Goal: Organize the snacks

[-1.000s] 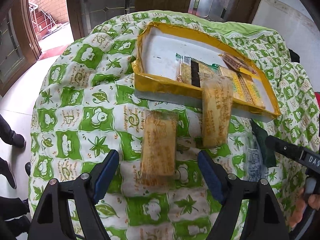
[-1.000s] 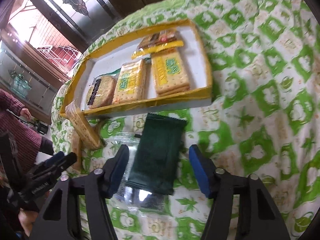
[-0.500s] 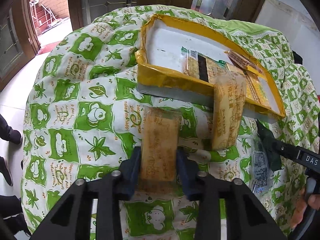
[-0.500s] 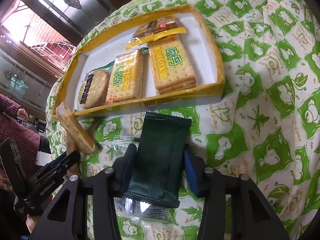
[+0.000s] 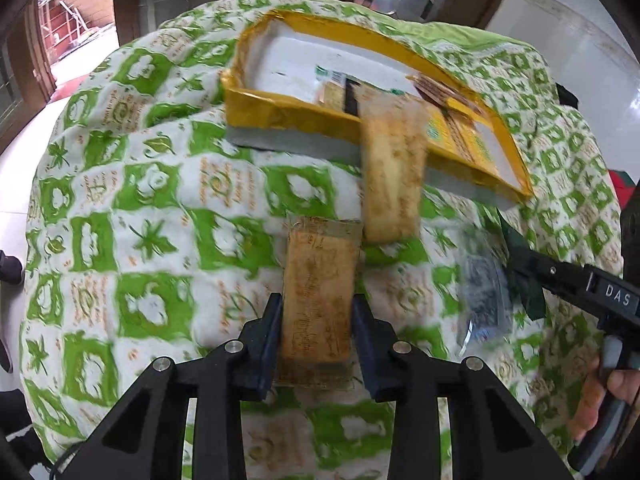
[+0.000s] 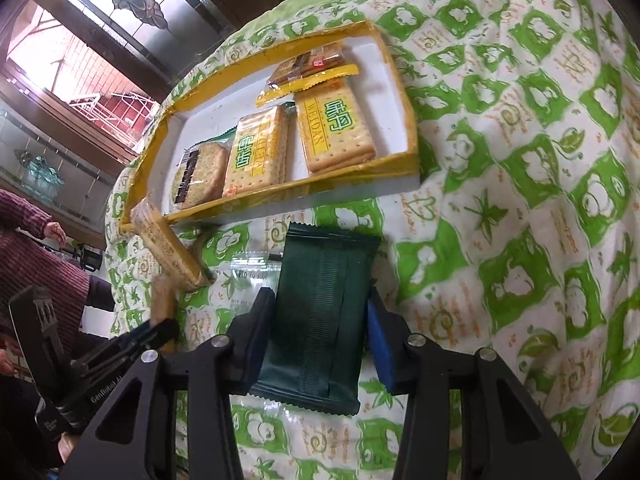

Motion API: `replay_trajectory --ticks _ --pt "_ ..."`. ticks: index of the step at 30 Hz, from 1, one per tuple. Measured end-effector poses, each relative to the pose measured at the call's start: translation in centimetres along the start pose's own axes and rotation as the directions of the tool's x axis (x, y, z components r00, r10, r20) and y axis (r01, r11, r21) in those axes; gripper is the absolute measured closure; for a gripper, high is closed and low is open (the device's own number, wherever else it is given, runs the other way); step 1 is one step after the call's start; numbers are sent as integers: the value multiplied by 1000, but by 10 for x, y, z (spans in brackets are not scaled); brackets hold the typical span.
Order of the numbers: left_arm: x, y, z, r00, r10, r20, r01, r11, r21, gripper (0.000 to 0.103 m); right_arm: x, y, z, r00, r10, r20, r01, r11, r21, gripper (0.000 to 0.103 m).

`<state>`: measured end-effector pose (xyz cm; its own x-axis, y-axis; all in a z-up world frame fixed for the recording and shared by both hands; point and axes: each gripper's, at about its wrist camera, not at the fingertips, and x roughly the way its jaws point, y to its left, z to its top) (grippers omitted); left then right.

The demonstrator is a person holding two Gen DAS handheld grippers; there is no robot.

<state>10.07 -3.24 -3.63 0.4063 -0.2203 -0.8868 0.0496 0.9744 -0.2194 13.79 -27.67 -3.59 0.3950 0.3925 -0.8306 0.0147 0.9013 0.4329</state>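
Your left gripper (image 5: 318,322) is clamped on a tan wafer pack (image 5: 318,292) over the green-patterned cloth (image 5: 132,200), while your right gripper (image 6: 316,328) pinches a dark green packet (image 6: 320,320) lengthwise. Both packs sit just short of the yellow-rimmed tray (image 6: 404,92), whose left half lies bare; a second tan pack (image 5: 392,168) leans on its near wall. Crackers inside read "WEIDAN" (image 6: 334,128).

Leaning biscuit pack (image 5: 392,168) blocks tray's near wall (image 5: 296,120) — tray's left half open.
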Motion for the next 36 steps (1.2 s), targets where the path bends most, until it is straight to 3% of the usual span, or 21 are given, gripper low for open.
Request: replay_trajectory --ticks 17,36 --pt "12 -11 -1 998 60 -11 -60 998 26 67 -4 4 -11 1000 -5 13 6 1000 -25 59" --pt "-11 -8 -12 999 21 25 -21 1000 10 68 -22 7 -21 999 4 42 -2 999 -40 59"
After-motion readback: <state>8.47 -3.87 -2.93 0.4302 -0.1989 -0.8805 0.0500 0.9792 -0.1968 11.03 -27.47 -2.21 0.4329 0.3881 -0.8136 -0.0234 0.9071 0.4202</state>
